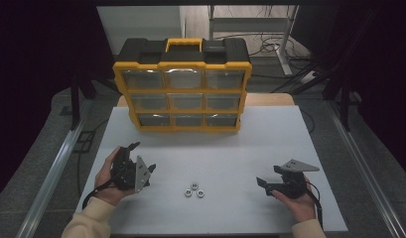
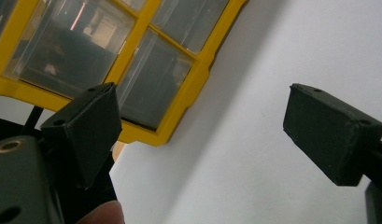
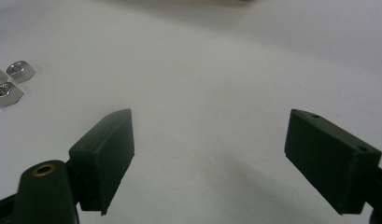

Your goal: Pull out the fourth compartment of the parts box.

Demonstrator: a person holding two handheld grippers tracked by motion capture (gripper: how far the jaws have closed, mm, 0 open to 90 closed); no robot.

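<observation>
Three shiny hex nuts lie close together on the white table, near its front middle. A yellow and black organizer case with clear drawers stands upright at the back. A hand holds my left gripper to the left of the nuts, open and empty. In the left gripper view its jaws stand wide apart around and face the case's lower corner. My right gripper is to the right of the nuts, also open and empty, with the nuts at the far left of its view.
Metal rails run along both sides of the table. Behind the case, cables lie on the floor beside a metal frame. Dark curtains close in the left and right. Bare white table stretches between the case and the nuts.
</observation>
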